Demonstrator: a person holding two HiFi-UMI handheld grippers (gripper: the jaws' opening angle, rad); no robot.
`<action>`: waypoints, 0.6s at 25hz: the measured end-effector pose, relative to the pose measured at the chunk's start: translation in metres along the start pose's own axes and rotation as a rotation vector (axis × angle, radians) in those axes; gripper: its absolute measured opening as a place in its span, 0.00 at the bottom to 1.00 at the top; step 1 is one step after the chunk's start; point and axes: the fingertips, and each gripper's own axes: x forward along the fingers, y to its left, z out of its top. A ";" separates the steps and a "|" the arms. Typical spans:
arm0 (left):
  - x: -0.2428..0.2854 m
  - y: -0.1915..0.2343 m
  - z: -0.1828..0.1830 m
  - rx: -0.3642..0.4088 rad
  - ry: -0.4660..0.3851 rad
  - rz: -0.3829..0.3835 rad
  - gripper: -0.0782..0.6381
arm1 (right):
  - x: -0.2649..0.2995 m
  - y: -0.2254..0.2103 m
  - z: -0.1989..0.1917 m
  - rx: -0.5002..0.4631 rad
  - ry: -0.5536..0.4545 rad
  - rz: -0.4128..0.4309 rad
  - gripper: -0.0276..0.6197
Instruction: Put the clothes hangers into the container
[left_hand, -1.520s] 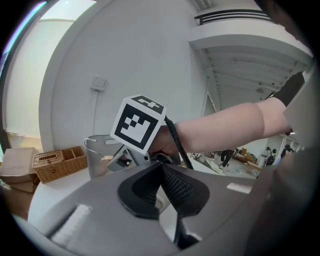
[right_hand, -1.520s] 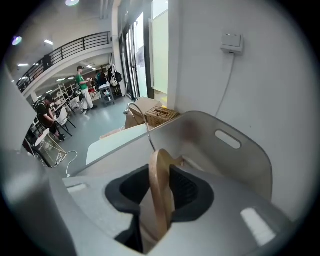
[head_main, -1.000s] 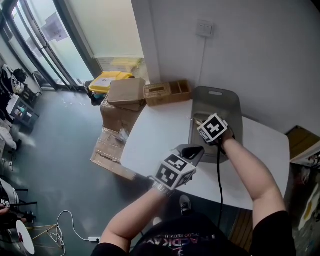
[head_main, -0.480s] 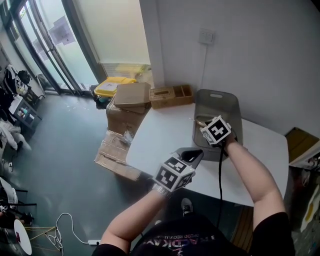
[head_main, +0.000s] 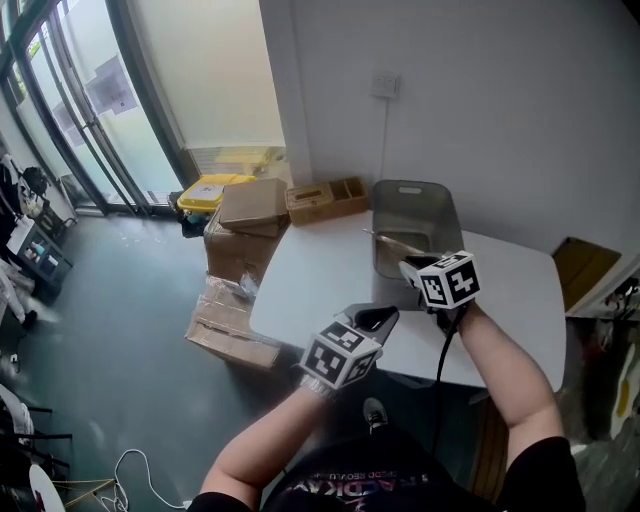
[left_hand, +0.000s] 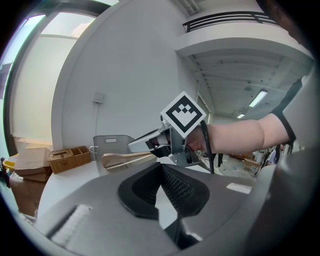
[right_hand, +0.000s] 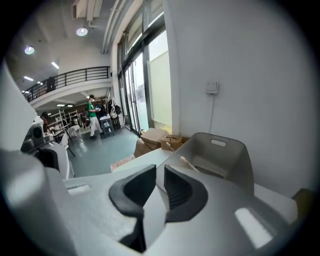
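The right gripper (right_hand: 160, 171) is carrying nothing. Its jaws have just been closing and are standing a narrow slit apart, with only pale tabletop showing through the gap. That looks more like a tool that is finished with a release than one going in for a grasp. The left gripper (left_hand: 161, 167) is pressing its pads tip to tip on nothing and hanging over the near edge of the white table (head_main: 310, 270), apparently idling out of the other's way. Beyond the right gripper, a wooden clothes hanger (head_main: 397, 241) is lying in the grey container (head_main: 412, 192). It is slanting across the near end, with its wire hook poking out past the left rim. It is probably resting at that angle because its span is too long to lie flat on the bottom. Whether more than one hanger is lying there I cannot tell. The container is sitting at the far side of the table, close to the wall, within easy reach of the right hand. No hanger is showing on the tabletop, so the job seems to be nearing its end. Cardboard boxes (head_main: 250, 205) and a wicker tray (head_main: 325, 198) are standing past the table's left end, taking no part.
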 end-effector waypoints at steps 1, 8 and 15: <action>-0.004 -0.006 -0.003 0.001 -0.001 -0.008 0.12 | -0.009 0.006 -0.006 0.023 -0.016 0.003 0.12; -0.035 -0.046 -0.033 0.004 0.013 -0.064 0.12 | -0.070 0.066 -0.050 0.177 -0.129 0.015 0.05; -0.067 -0.072 -0.080 -0.027 0.060 -0.100 0.12 | -0.110 0.127 -0.098 0.271 -0.197 0.004 0.05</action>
